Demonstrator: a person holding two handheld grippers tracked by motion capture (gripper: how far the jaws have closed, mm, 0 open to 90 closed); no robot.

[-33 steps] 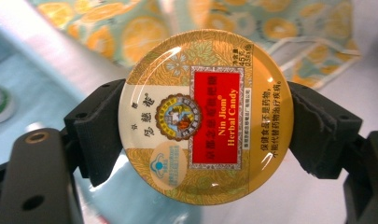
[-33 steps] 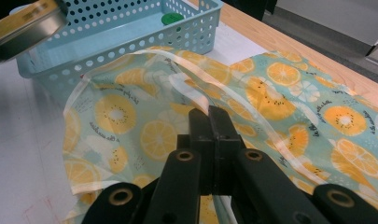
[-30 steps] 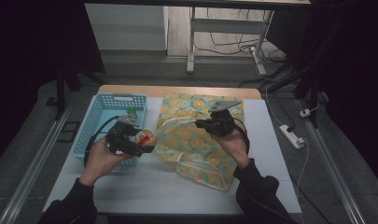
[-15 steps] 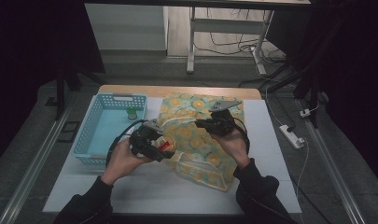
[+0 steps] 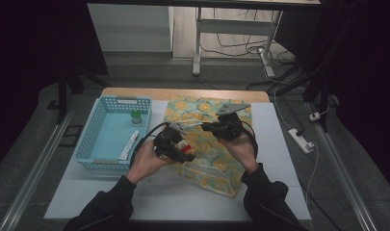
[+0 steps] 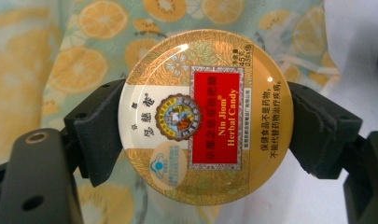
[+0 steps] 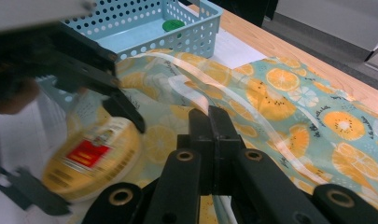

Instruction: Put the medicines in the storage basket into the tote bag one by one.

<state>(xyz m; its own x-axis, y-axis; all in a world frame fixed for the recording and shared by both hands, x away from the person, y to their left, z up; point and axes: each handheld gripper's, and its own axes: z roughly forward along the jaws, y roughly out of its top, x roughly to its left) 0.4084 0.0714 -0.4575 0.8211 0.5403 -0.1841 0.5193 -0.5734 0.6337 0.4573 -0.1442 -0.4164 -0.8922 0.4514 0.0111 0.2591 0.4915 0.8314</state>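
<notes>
Candy tin heading for the fruit-print bag

Left gripper (image 6: pixel 203 135) pinches the tin (image 6: pixel 206 116) by its rim; right gripper (image 7: pixel 210 126), jaws pressed together on the bag's handle (image 7: pixel 233 100) — lift it wider, then slide the tin in flat.

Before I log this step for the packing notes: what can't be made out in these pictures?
- Candy tin: its sides, where the left claw grips, hidden by the pads in the left gripper view; blurred in the right gripper view.
- Bag opening: whether it is held open cannot be told in the high view; the hands cover it.
- Handle strip in the right claw: the jaws hide the pinched part.
- Basket items: too small in the high view.
</notes>
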